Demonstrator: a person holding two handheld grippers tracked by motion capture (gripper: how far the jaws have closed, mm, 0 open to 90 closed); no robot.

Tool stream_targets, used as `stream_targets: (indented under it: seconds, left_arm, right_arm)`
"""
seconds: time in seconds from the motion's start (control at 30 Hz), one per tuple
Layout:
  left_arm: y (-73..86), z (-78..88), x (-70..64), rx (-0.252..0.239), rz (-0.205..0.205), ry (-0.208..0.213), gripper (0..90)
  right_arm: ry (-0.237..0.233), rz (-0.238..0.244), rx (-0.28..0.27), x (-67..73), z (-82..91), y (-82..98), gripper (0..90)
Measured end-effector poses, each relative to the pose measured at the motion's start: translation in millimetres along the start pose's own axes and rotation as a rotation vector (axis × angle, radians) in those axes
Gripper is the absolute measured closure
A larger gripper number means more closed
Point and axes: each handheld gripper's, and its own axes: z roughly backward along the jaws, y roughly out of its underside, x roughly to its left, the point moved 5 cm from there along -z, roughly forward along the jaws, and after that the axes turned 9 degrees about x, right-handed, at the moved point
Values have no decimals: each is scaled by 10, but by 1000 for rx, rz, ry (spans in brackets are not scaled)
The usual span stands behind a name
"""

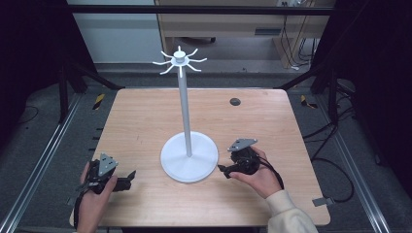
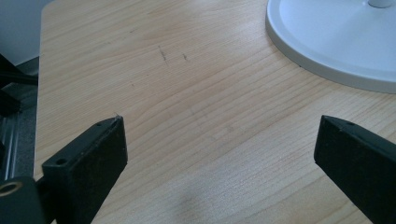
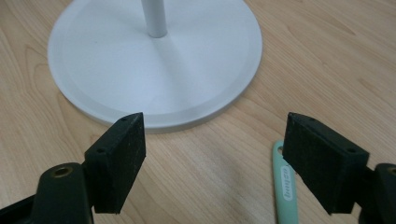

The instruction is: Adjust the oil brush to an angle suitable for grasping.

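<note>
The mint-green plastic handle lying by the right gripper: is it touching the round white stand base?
Apart. The right gripper view shows bare wood between the mint-green handle and the white base.

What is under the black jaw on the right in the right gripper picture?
A mint-green handle lies flat on the wooden table, beside the white stand's base. One end peeks out; the rest runs under the right gripper, hidden.

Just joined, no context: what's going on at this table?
A person sits at a wooden table with a gripper in each hand. Both the left gripper and the right gripper rest low near the front edge, open and holding nothing. Between them stands a white hook stand, hooks bare. A mint-green handle lies on the table by the right gripper's jaw, untouched.
</note>
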Motion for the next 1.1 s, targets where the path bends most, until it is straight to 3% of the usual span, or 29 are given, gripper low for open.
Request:
stream_targets:
  seconds: [0.17,0.43,0.5,0.57,0.73,0.87,1.1]
  left_arm:
    - [-3,-3,-7,1,-5,0,22]
    - [-4,-8,-18,7,-14,-1,23]
    - [-4,-9,-19,7,-15,-1,23]
    - [-6,-10,-23,7,-16,-1,23]
    - [-7,-11,-27,7,-18,-2,23]
    - [-8,-12,-32,9,-21,-2,23]
    - [-8,-13,-33,10,-21,-2,23]
  right_arm:
    - [26,5,27,-14,-37,33,319]
    - [20,3,81,-59,-65,98,584]
    - [21,2,89,-67,-66,108,609]
    - [18,-5,107,-88,-70,132,714]
    - [30,-5,132,-139,-90,175,832]
    - [52,-21,145,-207,-94,211,896]
    - [66,-35,148,-280,-93,242,900]
